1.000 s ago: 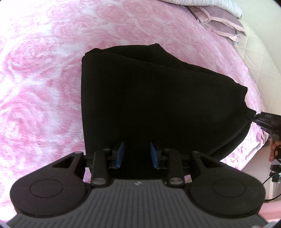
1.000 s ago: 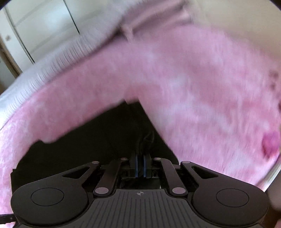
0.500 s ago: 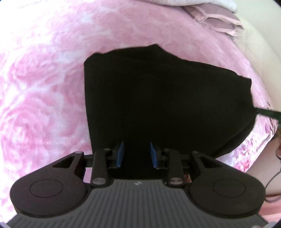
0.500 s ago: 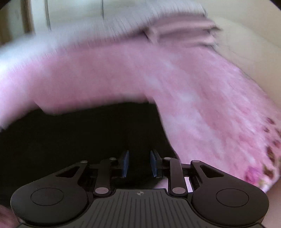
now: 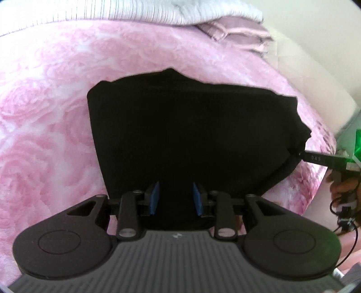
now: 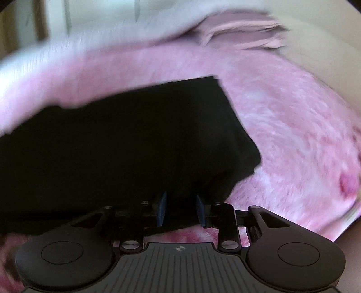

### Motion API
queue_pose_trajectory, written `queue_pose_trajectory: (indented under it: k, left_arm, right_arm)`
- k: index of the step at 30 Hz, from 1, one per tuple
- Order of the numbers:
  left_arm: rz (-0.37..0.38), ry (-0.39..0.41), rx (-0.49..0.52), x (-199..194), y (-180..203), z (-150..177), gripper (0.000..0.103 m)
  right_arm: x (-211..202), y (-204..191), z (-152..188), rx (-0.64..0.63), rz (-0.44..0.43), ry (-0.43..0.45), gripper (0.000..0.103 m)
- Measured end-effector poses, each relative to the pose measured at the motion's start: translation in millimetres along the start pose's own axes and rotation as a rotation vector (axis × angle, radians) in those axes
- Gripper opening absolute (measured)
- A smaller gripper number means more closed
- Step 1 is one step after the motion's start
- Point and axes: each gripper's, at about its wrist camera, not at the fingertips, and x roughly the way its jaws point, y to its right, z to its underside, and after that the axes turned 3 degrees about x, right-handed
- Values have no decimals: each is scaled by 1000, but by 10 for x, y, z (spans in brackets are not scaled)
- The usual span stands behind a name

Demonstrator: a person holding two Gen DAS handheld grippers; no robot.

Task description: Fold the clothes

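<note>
A folded black garment [image 5: 191, 135] lies on a pink rose-patterned blanket [image 5: 45, 135]. My left gripper [image 5: 176, 199] sits at the garment's near edge. Its blue pads stand a little apart, and black cloth fills the gap and runs back between the fingers. In the right wrist view, which is blurred, the same garment [image 6: 124, 146] spreads to the left. My right gripper [image 6: 181, 210] is at its near right corner with its jaws opening. Cloth lies between the pads but is not pinched. The right gripper's finger [image 5: 320, 159] shows at the garment's right corner in the left wrist view.
A white ribbed cover [image 5: 112, 11] and mauve pillows [image 5: 237, 36] lie at the head of the bed. A pale wall [image 5: 327, 78] runs along the right. The blanket's edge drops off at the lower right, where a person's hand [image 5: 343, 187] holds the right gripper.
The right pads were shut on the garment's corner and now stand apart. The right gripper has swung round, so more of the garment shows. The left gripper rolled and shifted slightly, its pad gap unchanged.
</note>
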Motion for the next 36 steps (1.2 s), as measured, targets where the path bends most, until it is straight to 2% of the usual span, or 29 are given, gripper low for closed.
queue_pose_trajectory:
  k: [5,7,9,13,15,17,21,23,25,29,36]
  left_arm:
    - [-60,133,31,-8,116,213,27]
    - [-110,134,-13,-77,214,239,27]
    - [-158,117,-59,-177,322,227,27]
    - [-209,143,-74,-454,521,236,31]
    - [-257,135,-81,-590,624,315,32]
    - [-286,121,-81,-703,747,421,36]
    - [-317,102,-38,-850,1019,647,38]
    - [-329,107,-22,-940,1143,740,38]
    - [-340,125,5,-1044,1266,797,43]
    - [-374,158,63,-1207,1474,862,44]
    - [-400,193,130,-1381,1695,956,47]
  right_arm:
    - [-33,-24,220,-33,-6,103,31]
    - [-79,-41,274,-29,4,126,31]
    - [-207,-104,257,8,34,91,31]
    - [-656,-267,251,67,-4,77,32]
    - [-844,-348,320,75,-36,93,34]
    - [-944,-428,419,73,-30,63,34]
    - [-1203,-539,703,68,-67,42,40]
    - [-1350,-570,814,62,-66,37,42]
    - [-1478,-597,887,58,-68,51,44]
    - [-1718,-622,922,41,-58,122,57]
    - [-1944,-644,926,12,-72,177,61]
